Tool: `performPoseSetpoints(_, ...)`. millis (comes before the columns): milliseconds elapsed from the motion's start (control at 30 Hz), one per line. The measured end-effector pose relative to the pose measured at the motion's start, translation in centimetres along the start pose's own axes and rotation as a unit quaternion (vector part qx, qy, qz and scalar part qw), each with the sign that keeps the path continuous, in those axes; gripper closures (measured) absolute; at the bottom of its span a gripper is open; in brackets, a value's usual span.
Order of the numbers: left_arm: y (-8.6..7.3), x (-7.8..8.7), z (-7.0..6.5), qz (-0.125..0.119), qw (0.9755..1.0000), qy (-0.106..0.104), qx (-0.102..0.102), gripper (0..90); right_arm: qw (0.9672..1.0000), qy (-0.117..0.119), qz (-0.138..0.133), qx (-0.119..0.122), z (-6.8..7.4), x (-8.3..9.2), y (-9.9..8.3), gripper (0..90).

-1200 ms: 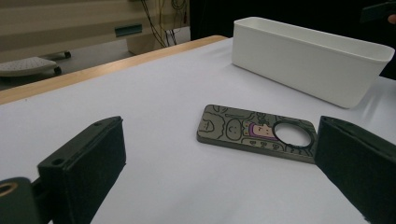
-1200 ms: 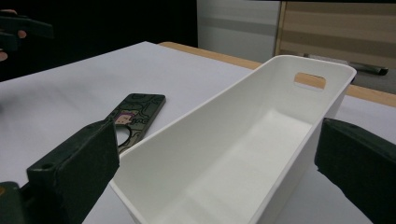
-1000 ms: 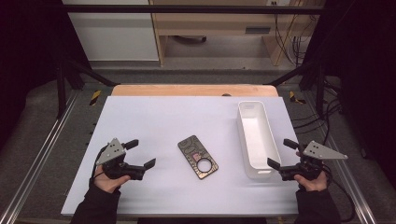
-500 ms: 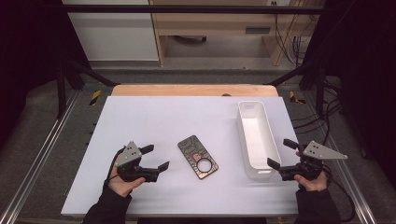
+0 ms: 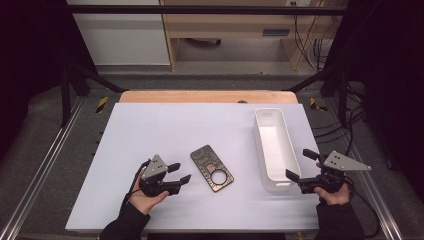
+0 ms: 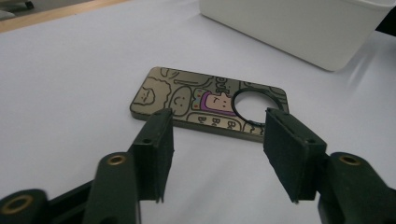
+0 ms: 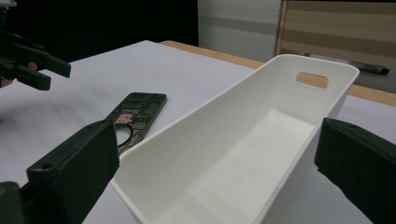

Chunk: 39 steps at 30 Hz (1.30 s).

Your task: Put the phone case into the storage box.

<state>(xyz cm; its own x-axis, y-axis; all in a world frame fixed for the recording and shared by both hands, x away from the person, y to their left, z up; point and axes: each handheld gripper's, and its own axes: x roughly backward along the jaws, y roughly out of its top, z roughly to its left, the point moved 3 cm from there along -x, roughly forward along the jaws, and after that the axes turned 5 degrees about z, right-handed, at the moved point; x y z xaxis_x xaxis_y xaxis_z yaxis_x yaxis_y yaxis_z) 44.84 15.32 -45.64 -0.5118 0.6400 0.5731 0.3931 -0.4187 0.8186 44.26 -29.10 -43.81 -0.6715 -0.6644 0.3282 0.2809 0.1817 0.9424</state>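
A flat dark plate [image 5: 212, 168] with cartoon drawings and a round hole lies on the white table, left of a long white bin [image 5: 272, 116]. My left gripper [image 5: 181, 172] rests just left of the plate, pointing at it. In the left gripper view its jaws [image 6: 215, 140] stand partly apart with nothing between them, having just been closing; the plate [image 6: 187, 100] lies just beyond the tips. My right gripper [image 5: 298, 164] sits open at the bin's near right corner. In the right gripper view [image 7: 219, 149] the bin's near end [image 7: 224, 107] shows between the wide jaws, untouched.
The tabletop [image 5: 165, 130] has free room at the left and back. A wooden strip [image 5: 200, 96] runs along its far edge, with a dark pen [image 7: 369, 69] near it. Metal rails [image 5: 45, 165] flank the table. Cables [image 5: 360, 200] trail at the right.
My left gripper has slid right, up to the plate, and its jaws have narrowed. The right gripper, the plate and the bin have not moved.
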Motion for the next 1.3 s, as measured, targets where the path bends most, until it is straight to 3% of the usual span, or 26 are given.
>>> performPoseSetpoints(300, -0.1, -1.7, -0.8, 0.034, 0.9991, -0.023, 0.002, 64.3, 1.0, -0.001, -0.002, 0.001, 0.0, 0.0, 0.0, 0.5)
performPoseSetpoints(433, -0.1, -2.2, -1.2, 0.046, 0.9984, -0.033, -0.001, 68.8, 1.0, -0.001, -0.002, 0.001, 0.0, 0.0, 0.0, 0.5)
performPoseSetpoints(767, 0.0, -3.8, -2.5, 0.086, 0.9954, -0.04, -0.011, 86.5, 1.0, 0.0, -0.001, 0.001, 0.0, 0.0, 0.0, 0.5)
performPoseSetpoints(933, -0.1, -4.7, -3.2, 0.107, 0.9929, -0.05, -0.011, 89.1, 1.0, 0.0, 0.001, 0.001, 0.0, -0.1, 0.0, 0.5)
performPoseSetpoints(1300, -0.1, -6.3, -4.0, 0.118, 0.9918, -0.048, -0.014, 89.3, 1.0, 0.0, 0.002, 0.002, 0.0, -0.1, 0.0, 0.5)
